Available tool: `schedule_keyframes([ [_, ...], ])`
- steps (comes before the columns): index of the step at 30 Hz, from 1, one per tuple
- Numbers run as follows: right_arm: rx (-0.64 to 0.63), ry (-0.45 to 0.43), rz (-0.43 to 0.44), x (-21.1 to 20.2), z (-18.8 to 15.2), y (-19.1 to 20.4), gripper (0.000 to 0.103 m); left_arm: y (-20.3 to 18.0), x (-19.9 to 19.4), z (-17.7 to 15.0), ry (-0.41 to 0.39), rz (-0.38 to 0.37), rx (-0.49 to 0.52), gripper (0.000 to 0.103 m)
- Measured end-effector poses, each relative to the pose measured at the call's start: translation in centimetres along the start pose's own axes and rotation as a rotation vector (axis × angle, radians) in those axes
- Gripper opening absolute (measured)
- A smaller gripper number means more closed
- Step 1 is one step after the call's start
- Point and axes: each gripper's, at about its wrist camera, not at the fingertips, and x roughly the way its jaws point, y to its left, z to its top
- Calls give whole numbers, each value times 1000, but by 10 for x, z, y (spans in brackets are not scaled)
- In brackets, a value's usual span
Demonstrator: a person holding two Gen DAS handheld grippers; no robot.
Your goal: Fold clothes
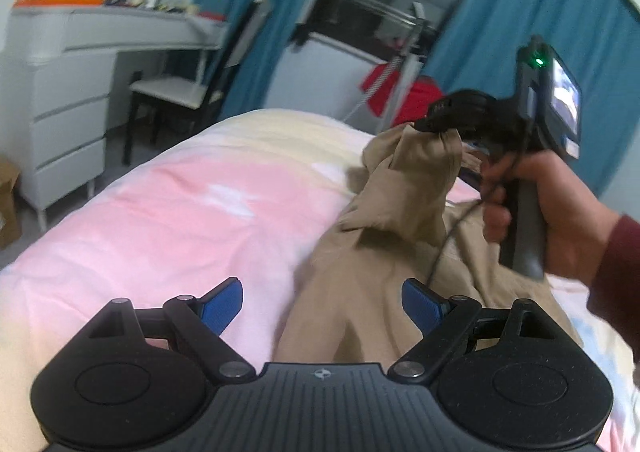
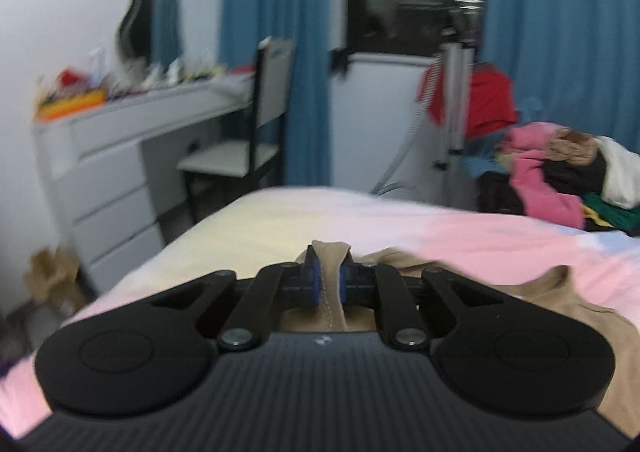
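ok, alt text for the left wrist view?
The right gripper, held in a hand, pinches a fold of the tan garment and lifts it off the pink bedspread. The left gripper hangs open in the foreground, empty.

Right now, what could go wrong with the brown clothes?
The right gripper pinches only a small bunch of the tan garment, so it might slip out when lifted. The left gripper is open and holds nothing, so the rest could drag and crumple on the pink bedsheet.
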Motion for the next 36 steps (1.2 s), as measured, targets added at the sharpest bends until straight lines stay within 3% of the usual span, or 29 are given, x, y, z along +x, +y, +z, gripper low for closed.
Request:
schedule_keyframes([
  [3, 58, 2, -87, -2, -2, -27, 11, -13, 0, -6, 11, -4, 69, 88],
  [6, 107, 63, -171, 8, -12, -49, 11, -23, 9, -13, 58, 3, 120, 88],
  [14, 232, 181, -188, 43, -68, -83, 14, -35, 32, -33, 143, -17, 163, 88],
  [17, 254, 158, -148, 36, -66, -82, 29, -40, 36, -35, 138, -9, 195, 88],
  [18, 261, 145, -132, 29, -63, -83, 49, -42, 37, -35, 134, -7, 205, 88],
  [19, 260, 129, -119, 14, -61, -82, 66, -41, 37, -35, 133, -8, 205, 88],
  [20, 259, 113, -106, -2, -60, -81, 68, -41, 38, -34, 132, -8, 205, 88],
  [24, 272, 51, -55, -78, -59, -78, 66, -42, 34, -32, 124, -4, 203, 88],
  [30, 311, 36, -20, -226, -108, -68, 66, -47, 13, -31, 134, -28, 205, 88],
  [32, 346, 41, -6, -260, -129, -68, 66, -45, 2, -33, 158, -39, 179, 88],
  [36, 354, 67, -60, -298, -156, -68, 67, -43, -28, -35, 181, -4, 165, 87],
])
